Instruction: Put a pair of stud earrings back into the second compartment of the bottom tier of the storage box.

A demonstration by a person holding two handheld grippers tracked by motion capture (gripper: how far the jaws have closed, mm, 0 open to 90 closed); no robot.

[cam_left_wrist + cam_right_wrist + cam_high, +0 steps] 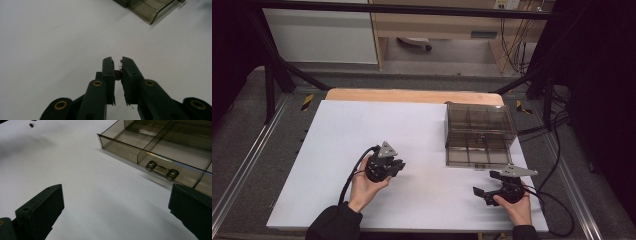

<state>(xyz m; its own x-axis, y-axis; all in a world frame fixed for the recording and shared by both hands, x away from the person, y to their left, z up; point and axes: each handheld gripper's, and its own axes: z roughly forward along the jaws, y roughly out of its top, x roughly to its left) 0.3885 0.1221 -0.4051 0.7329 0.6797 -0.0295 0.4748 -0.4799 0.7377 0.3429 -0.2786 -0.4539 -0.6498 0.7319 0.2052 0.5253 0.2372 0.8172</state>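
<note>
Left gripper (117, 65) jaws clamped on small dark bead (117, 74) above white surface (362, 130), right gripper (115, 212) jaws wide apart near clear compartment box (479, 132).

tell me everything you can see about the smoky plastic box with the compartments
The box is a shallow organiser of smoky, see-through brown plastic, split by thin walls into rectangular compartments that look empty. Its near front wall carries a small clear handle with two round ends. It lies flat on the white table at the far right, its open top facing up. Nothing touches it; the right tool hangs just in front of it, jaws wide.
</note>
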